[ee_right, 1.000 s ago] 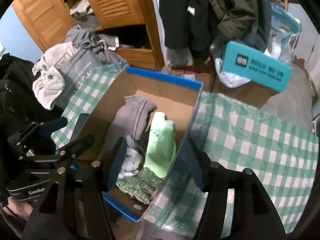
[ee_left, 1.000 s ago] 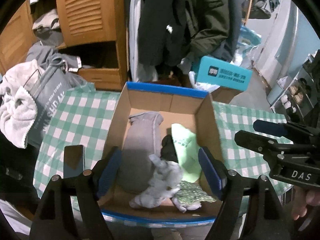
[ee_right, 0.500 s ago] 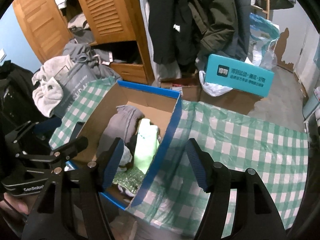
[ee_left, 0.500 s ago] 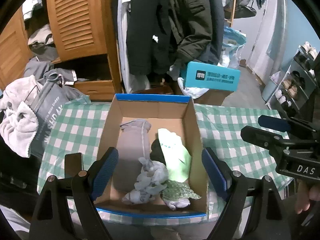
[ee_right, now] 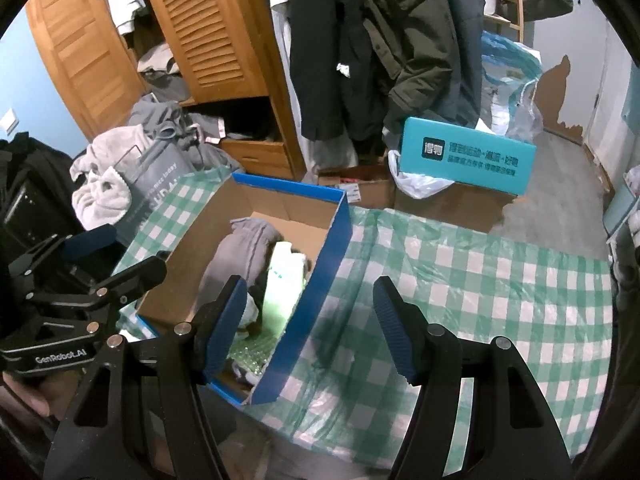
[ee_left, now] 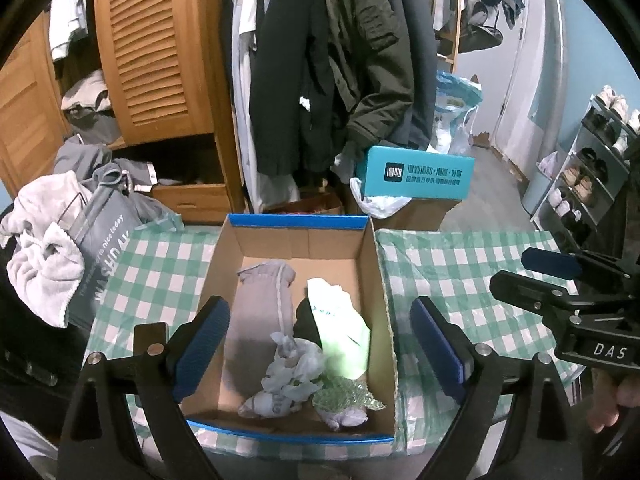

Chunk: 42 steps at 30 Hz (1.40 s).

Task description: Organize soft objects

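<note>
A blue-rimmed cardboard box (ee_left: 298,221) (ee_right: 338,216) stands on the green checked table (ee_left: 452,276) (ee_right: 480,280). In it lie a grey garment (ee_left: 260,304) (ee_right: 240,252), a light green piece (ee_left: 340,324) (ee_right: 282,280), a crumpled pale cloth (ee_left: 288,376), a dark item and a sparkly green piece (ee_left: 344,398). My left gripper (ee_left: 320,344) is open and empty, held above the box's near end. My right gripper (ee_right: 308,320) is open and empty over the box's right wall; it also shows in the left wrist view (ee_left: 560,292).
A grey bag (ee_left: 104,248) with a white towel (ee_left: 44,264) sits at the table's left. Behind stand a wooden wardrobe (ee_left: 152,60), hanging coats (ee_left: 340,60), a teal box (ee_left: 416,176) on cartons, and a shoe rack (ee_left: 592,168) at right.
Both grippers have pulled back and up from the box, which now looks smaller and farther. The box contents have not moved. Both jaws stay open.
</note>
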{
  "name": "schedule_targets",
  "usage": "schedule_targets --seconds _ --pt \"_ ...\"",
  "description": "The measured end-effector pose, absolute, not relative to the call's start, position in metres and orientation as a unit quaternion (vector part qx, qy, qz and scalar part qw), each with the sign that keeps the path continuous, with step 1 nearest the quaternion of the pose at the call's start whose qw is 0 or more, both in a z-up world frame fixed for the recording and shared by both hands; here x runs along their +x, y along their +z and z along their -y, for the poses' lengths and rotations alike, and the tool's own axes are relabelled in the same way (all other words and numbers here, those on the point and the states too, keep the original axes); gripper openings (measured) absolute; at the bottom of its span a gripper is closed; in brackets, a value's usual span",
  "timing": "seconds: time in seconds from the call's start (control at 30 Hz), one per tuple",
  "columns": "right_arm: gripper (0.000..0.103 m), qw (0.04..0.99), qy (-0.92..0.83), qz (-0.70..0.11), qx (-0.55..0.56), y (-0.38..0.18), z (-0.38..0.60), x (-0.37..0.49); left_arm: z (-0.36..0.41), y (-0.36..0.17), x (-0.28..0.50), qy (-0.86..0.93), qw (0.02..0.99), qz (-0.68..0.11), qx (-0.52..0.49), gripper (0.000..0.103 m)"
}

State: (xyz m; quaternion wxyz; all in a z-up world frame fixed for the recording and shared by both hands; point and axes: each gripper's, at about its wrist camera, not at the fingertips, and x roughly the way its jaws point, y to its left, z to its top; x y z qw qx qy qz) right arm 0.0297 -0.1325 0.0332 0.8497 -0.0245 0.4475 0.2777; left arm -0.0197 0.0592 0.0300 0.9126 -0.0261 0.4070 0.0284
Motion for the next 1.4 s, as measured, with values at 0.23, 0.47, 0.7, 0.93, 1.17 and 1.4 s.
schedule_targets --seconds 0.23,0.47,0.7,0.93,1.17,1.4 --pt "0.066 0.850 0.275 -0.448 -0.016 0.034 0.143 0.030 -0.052 0.031 -0.019 0.025 0.913 -0.406 -0.020 0.095" --pt "0.066 0.849 0.274 -0.452 -0.017 0.032 0.150 0.031 -0.049 0.029 -0.016 0.023 0.910 -0.414 -0.021 0.095" --pt "0.067 0.847 0.270 -0.457 -0.013 0.030 0.154 0.032 -0.047 0.026 -0.015 0.022 0.908 -0.417 -0.019 0.095" --pt "0.067 0.846 0.271 -0.458 -0.013 0.029 0.153 0.031 -0.047 0.022 -0.014 0.021 0.906 -0.422 -0.019 0.095" --pt "0.067 0.845 0.271 -0.460 -0.012 0.029 0.154 0.031 -0.047 0.022 -0.015 0.021 0.907 -0.421 -0.019 0.095" --pt "0.067 0.846 0.271 -0.458 -0.012 0.030 0.154 0.030 -0.047 0.022 -0.015 0.021 0.907 -0.421 -0.019 0.095"
